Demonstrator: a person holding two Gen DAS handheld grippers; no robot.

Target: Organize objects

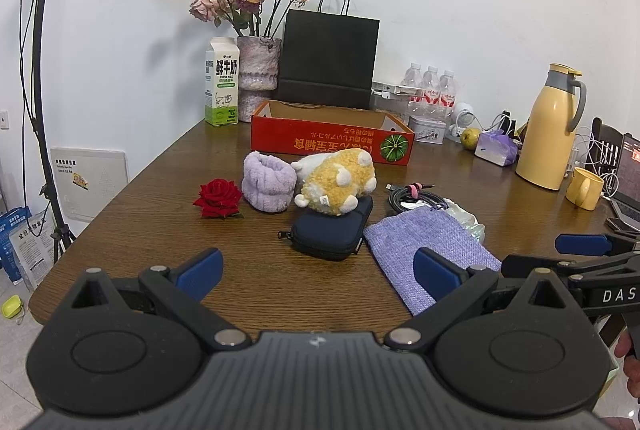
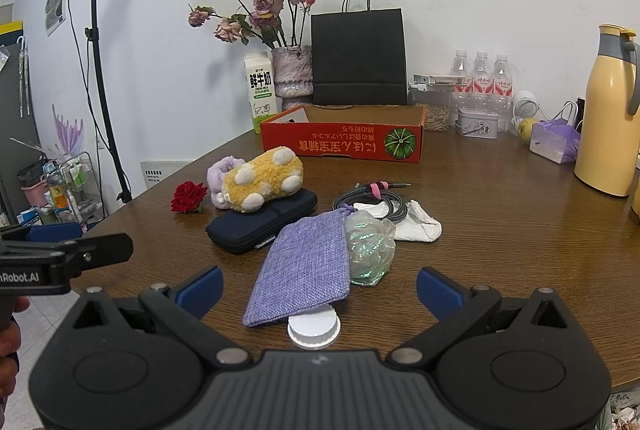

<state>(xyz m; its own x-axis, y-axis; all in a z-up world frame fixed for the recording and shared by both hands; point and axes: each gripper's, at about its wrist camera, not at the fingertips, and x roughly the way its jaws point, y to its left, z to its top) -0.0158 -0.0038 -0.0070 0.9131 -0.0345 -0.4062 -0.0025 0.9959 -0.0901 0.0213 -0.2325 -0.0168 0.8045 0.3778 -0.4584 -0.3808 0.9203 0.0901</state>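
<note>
On the brown table (image 1: pixel 160 198) lie a red rose (image 1: pixel 219 197), a fuzzy lilac band (image 1: pixel 269 185), a yellow plush toy (image 1: pixel 340 179) resting on a navy zip case (image 1: pixel 332 232), a lilac woven pouch (image 1: pixel 430 250), a coiled cable (image 1: pixel 412 195) and a crumpled clear wrapper (image 2: pixel 370 242). A white cap (image 2: pixel 314 328) lies under the pouch's near end. An open red cardboard box (image 1: pixel 332 140) stands behind them. My left gripper (image 1: pixel 316 272) is open and empty near the table's front edge. My right gripper (image 2: pixel 320 290) is open and empty, just before the pouch (image 2: pixel 304 266).
At the back stand a milk carton (image 1: pixel 222 82), a vase of dried roses (image 1: pixel 258 64), a black paper bag (image 1: pixel 330 58) and water bottles (image 1: pixel 430 86). A yellow thermos (image 1: pixel 550 128), yellow mug (image 1: pixel 584 188) and laptop (image 1: pixel 628 186) are at the right. White tissue (image 2: pixel 416 224) lies by the cable.
</note>
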